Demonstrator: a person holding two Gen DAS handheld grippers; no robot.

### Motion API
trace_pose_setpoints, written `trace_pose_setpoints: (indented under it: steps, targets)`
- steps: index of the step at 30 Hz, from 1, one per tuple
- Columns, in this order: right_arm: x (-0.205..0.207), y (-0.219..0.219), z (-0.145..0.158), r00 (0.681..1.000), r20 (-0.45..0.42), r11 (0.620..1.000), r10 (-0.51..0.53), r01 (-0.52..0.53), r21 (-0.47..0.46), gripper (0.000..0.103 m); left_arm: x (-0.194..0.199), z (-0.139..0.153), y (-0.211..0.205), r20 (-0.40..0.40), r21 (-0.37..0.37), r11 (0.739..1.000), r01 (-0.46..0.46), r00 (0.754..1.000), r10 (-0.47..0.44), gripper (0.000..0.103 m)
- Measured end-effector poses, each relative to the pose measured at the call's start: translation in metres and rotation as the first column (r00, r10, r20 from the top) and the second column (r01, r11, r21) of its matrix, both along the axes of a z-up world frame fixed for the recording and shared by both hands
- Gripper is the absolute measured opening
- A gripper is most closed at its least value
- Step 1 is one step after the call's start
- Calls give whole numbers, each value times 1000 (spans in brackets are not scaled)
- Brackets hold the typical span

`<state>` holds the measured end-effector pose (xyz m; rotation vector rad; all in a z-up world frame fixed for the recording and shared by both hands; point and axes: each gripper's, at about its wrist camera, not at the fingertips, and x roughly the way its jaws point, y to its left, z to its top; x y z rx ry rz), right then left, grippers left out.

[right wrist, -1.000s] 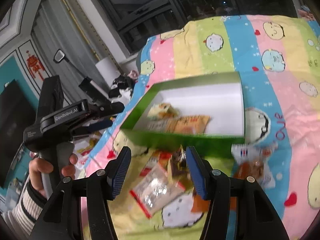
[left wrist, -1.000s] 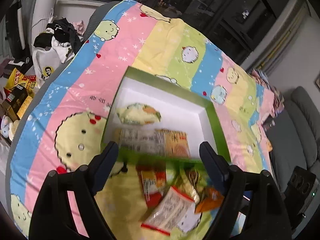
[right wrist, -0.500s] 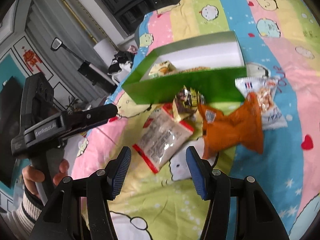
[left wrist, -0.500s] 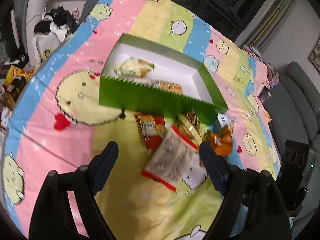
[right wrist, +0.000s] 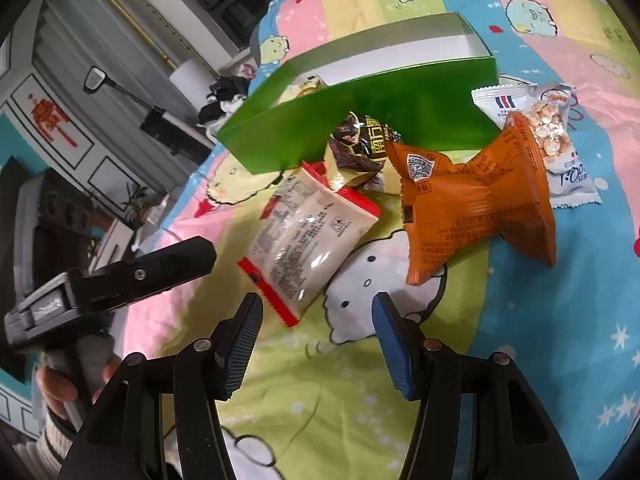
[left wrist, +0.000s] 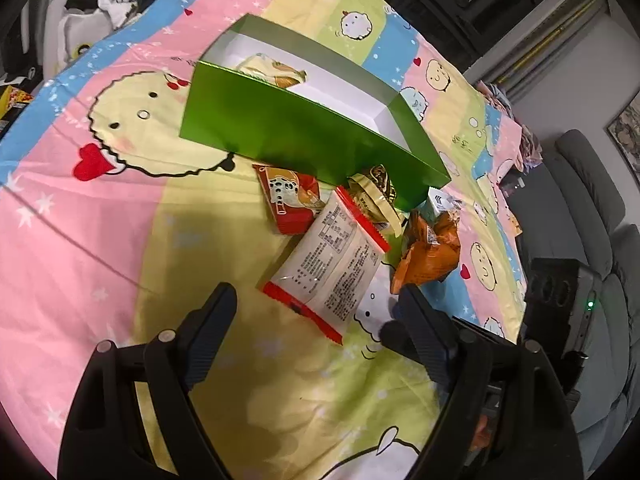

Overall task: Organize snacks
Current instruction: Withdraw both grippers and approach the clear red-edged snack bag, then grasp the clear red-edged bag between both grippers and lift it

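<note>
- The cartoon-print bedsheet (left wrist: 100, 240) covers the bed and carries everything.
- The green box (left wrist: 304, 136) stands at the far side; we see at least one pale packet (left wrist: 272, 70) already inside.
- We judge the task partly done: five snacks lie loose just near of the box.
- These are the white-and-red packet (right wrist: 304, 236), orange packet (right wrist: 472, 208), red packet (left wrist: 290, 202), dark-and-gold packet (right wrist: 360, 148) and white peanut packet (right wrist: 560, 140).
- Left tool (left wrist: 316, 308): fingers spread, empty, above the white-and-red packet.
- Right tool (right wrist: 316, 312): fingers spread, empty.

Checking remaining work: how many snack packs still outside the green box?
5: red pack, gold-black pack, white red-edged pack, orange pack, clear-white pack. Others may hide underneath.
</note>
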<state>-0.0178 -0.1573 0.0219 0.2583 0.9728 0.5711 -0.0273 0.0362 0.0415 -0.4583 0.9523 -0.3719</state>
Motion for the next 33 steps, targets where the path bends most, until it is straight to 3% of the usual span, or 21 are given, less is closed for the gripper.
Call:
trace_pose_setpoints:
  steps: [14, 17, 19, 22, 24, 33]
  targets:
    - [25, 19, -9, 999, 2, 999, 45, -45, -12, 58, 35, -12, -17, -46, 6, 997, 80, 996, -80, 79]
    - [27, 20, -10, 998, 15, 998, 64, -64, -17, 58, 38, -18, -19, -79, 18, 995, 96, 992, -94, 66]
    - [26, 20, -11, 997, 25, 997, 75, -75, -17, 58, 40, -21, -19, -91, 15, 995, 101, 991, -99, 50]
    - [24, 21, -11, 996, 35, 997, 80, -79, -25, 55, 41, -22, -20, -102, -27, 993, 116, 988, -118, 36]
    - [24, 22, -11, 996, 35, 996, 80, -78, -47, 45, 42, -24, -24, -111, -25, 992, 120, 986, -123, 38]
    - [21, 14, -12, 995, 28, 996, 91, -90, -25, 37, 37, -25, -22, -118, -63, 990, 127, 984, -134, 38]
